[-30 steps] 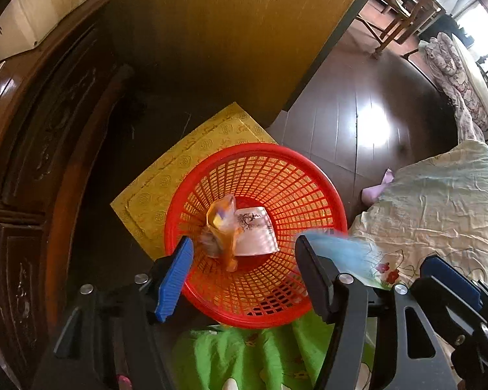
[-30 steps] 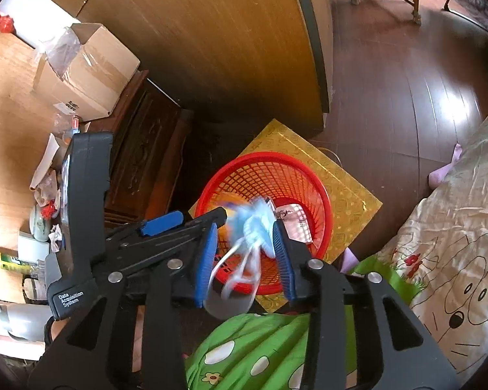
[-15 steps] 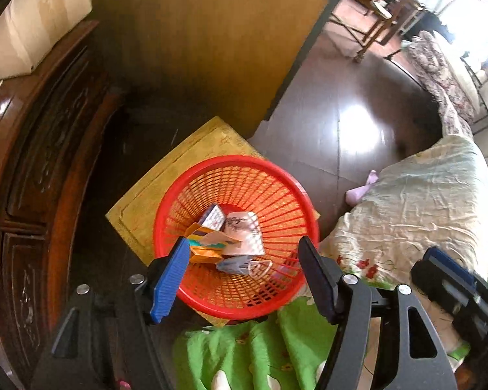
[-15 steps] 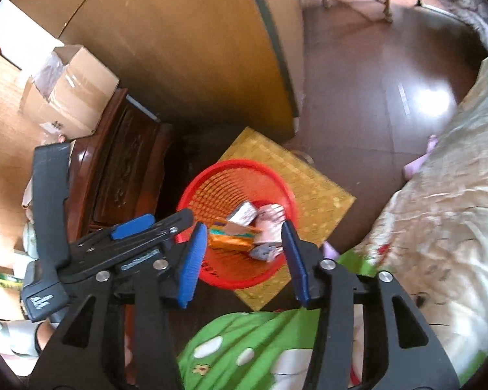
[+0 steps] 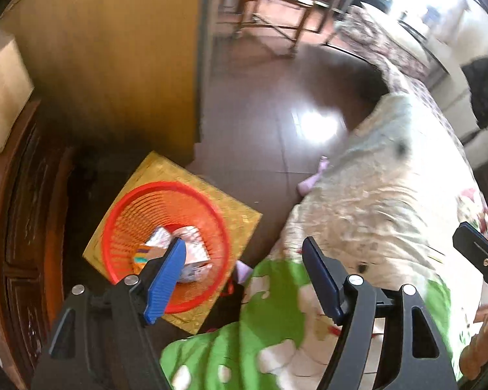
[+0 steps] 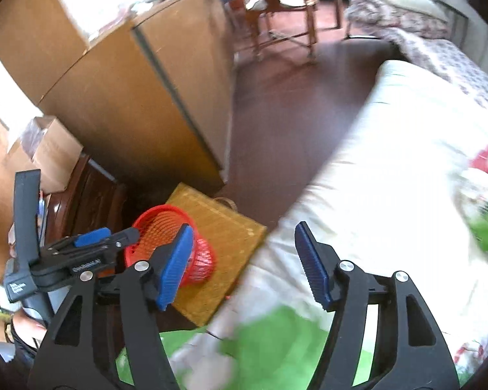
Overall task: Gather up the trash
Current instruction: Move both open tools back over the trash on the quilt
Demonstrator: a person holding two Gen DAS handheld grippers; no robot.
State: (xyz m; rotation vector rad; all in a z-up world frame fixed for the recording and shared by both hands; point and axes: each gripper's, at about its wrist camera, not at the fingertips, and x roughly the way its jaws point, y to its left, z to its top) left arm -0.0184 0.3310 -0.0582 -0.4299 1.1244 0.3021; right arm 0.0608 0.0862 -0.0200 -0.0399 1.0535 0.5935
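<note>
Both tongs are standing wide open and gripping nothing: the left tongs [image 5: 244, 279] are hanging over the edge of the bed, with the round red plastic mesh basket [image 5: 127, 224] showing past their left pad, and the right tongs [image 6: 244, 265] are pointing across the pale quilt with green patches [image 6: 390, 175] toward the room beyond. The basket is sitting on a square yellow woven mat [image 5: 240, 217] on the dark wooden floor [image 5: 260, 130], just beside a dark carved wooden cabinet [image 5: 19, 227] and near the foot of the bed. Inside it, a small heap of trash [image 5: 192, 253] is lying at the bottom: crumpled printed paper and a colourful wrapper, partly hidden behind the left pad. Judging from this, part of the collecting is looking done, since several pieces are sitting in the basket and neither tool is carrying anything. What is left is hard to tell; both views are blurring, and a red, white and green lump [image 6: 481, 201] at the far right of the quilt could be more litter or only the quilt's print. A cardboard box [image 6: 48, 152] is resting on the cabinet, well apart from the basket.
</note>
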